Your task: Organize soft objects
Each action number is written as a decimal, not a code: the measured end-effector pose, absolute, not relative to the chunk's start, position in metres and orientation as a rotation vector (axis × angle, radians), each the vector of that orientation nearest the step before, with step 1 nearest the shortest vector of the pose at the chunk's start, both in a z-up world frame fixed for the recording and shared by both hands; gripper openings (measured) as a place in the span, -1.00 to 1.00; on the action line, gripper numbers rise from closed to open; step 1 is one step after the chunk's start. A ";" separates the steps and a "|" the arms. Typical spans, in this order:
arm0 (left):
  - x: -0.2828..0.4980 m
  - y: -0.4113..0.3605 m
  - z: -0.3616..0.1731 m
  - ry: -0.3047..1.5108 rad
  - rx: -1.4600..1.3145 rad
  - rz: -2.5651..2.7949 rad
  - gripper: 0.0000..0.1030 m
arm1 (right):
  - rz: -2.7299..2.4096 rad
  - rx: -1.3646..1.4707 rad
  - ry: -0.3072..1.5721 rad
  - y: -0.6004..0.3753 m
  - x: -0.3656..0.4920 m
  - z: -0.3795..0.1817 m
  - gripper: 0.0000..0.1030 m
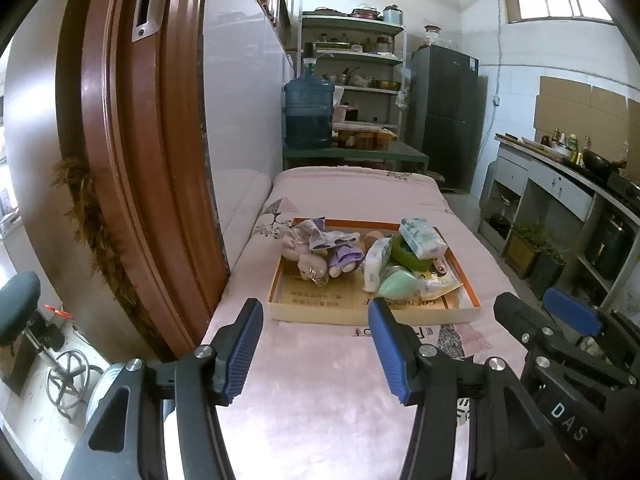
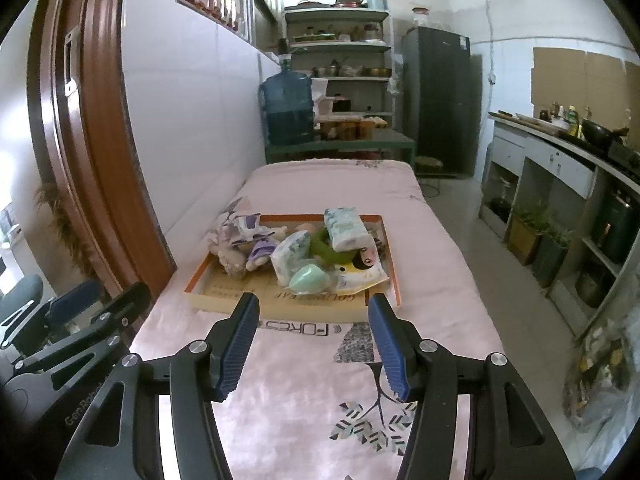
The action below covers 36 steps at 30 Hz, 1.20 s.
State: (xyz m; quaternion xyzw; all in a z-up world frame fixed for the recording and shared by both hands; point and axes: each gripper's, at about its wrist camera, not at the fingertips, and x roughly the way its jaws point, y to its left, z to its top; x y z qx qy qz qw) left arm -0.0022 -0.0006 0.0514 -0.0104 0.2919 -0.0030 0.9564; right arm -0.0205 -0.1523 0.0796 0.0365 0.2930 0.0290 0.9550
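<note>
Hovering apart: left tongs [image 1: 316, 312], right tongs [image 2: 314, 306], before tray [image 2: 288, 307].

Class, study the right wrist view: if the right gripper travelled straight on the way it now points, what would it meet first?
Probably the near wall of the shallow cardboard tray on the pink blanket. The right gripper is open and empty, aimed down at that edge; just beyond lies the mint-green egg-shaped toy. Depth is uncertain.

Pink blanket-covered bed [image 2: 424, 248]; shallow cardboard tray [image 2: 280, 300] lies flat on it, near middle.
</note>
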 end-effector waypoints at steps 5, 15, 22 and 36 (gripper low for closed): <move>-0.003 -0.001 0.051 0.590 -0.020 -0.006 0.06 | 0.067 0.075 0.602 -0.150 -0.020 0.078 0.14; -0.002 0.000 0.051 0.592 -0.017 -0.007 0.06 | 0.070 0.074 0.603 -0.150 -0.021 0.079 0.14; -0.001 0.000 0.050 0.592 -0.022 -0.004 0.06 | 0.077 0.072 0.605 -0.147 -0.019 0.077 0.14; 0.001 0.002 0.047 0.595 -0.024 0.002 0.06 | 0.089 0.066 0.612 -0.143 -0.016 0.076 0.14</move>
